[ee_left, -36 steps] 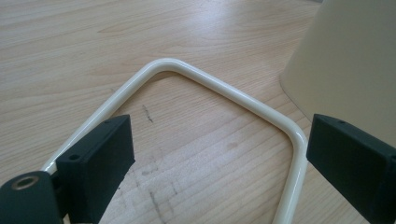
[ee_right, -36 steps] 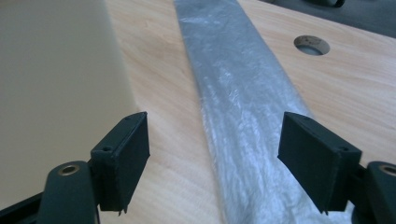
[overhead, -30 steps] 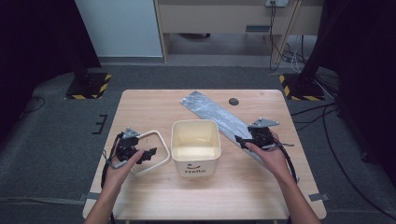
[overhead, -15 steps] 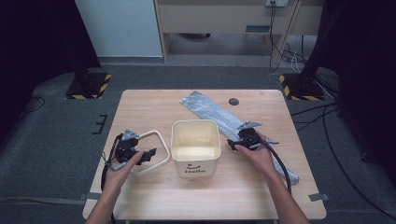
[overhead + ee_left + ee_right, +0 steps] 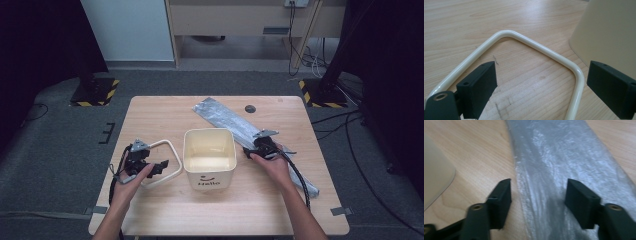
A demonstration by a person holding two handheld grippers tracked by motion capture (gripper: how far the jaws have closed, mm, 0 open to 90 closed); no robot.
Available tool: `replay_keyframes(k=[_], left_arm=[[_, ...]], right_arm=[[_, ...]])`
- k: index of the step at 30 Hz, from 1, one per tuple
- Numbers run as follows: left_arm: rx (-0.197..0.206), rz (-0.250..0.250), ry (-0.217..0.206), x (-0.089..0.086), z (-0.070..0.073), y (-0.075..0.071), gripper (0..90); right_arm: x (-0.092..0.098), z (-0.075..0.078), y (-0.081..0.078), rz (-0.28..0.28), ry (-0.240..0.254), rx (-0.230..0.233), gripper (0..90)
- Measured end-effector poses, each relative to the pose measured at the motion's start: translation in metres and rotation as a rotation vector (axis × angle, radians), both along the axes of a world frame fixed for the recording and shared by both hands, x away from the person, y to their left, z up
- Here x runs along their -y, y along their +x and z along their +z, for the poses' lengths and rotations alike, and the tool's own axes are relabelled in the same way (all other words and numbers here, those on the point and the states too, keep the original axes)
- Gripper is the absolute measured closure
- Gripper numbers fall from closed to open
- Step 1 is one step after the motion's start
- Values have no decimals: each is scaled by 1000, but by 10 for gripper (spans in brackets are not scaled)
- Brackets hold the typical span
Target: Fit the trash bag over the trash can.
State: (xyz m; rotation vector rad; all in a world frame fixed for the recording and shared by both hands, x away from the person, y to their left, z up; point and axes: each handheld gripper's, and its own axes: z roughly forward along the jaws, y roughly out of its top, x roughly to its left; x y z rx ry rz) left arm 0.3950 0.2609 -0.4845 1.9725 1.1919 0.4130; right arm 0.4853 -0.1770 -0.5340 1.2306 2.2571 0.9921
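A cream bin [image 5: 209, 177] marked "Hello" stands open at the table's middle. Its loose cream handle [image 5: 175, 152] lies flat on the wood to its left. My left gripper [image 5: 162, 167] rests over that handle, open; in the left gripper view its jaws straddle the handle [image 5: 541, 48] without touching it, with the bin's wall [image 5: 609, 32] at the right. A long grey plastic bag [image 5: 225, 117] lies diagonally behind and right of the bin. My right gripper [image 5: 248, 151] is low over it, and its jaws have just been closing. The bag [image 5: 564, 157] lies between them, not pinched.
A small dark disc [image 5: 250, 108] sits near the table's far edge. The right gripper's cable [image 5: 300, 180] trails over the bag's near end. A corner of the bin [image 5: 436, 177] is just left of the right gripper's jaws. Bare wood lies in front of the bin.
My right gripper has come down and leftwards onto the grey bag beside the bin, and its jaws now stand narrower. The left gripper and the handle have stayed put.
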Motion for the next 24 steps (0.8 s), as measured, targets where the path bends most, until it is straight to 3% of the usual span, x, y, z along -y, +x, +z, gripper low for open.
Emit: replay_keyframes(k=[3, 7, 12, 19, 24], left_arm=[[4, -3, -3, -1, 0, -3, 85], [15, 1, -11, -2, 1, -6, 85], [26, -5, -12, -2, 4, -9, 86], [51, 1, -13, 0, 11, -8, 88], [63, 6, -13, 1, 16, -7, 89]], right_arm=[[3, 1, 1, -10, 7, -4, 711], [8, 4, 1, -9, -14, -16, 887], [21, 7, -3, -14, -24, 11, 900], [42, 37, -16, -6, 18, 100, 900], [52, 51, -25, 8, 20, 136, 900]])
